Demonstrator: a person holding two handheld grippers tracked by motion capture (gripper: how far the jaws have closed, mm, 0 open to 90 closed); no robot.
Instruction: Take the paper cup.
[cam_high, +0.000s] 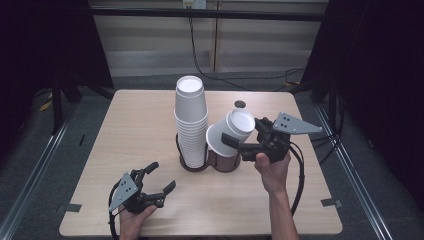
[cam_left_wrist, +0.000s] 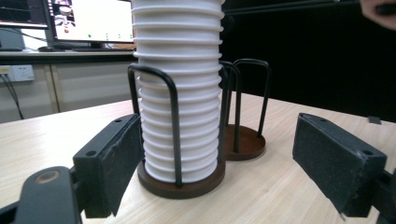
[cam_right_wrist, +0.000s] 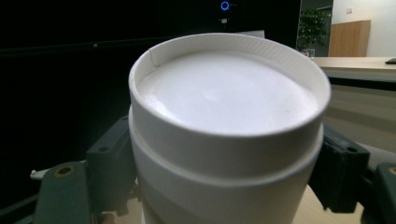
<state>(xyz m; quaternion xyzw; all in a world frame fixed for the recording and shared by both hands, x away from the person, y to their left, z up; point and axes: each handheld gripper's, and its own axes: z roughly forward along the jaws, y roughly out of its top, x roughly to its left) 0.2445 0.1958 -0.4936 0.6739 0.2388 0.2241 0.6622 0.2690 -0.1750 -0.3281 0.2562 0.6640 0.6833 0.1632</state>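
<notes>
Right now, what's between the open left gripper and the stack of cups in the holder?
Bare wooden tabletop, nothing else. The high view shows the left gripper short of the cup stack, and the left gripper view shows clear wood before the holder.

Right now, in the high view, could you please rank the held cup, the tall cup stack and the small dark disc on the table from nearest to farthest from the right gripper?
1. Held cup: clamped in the right gripper, tilted, above the right-hand rack.
2. Cup stack: upright in the left-hand rack, left of the held cup.
3. Dark disc: on the table near its far edge, beyond the gripper.
</notes>
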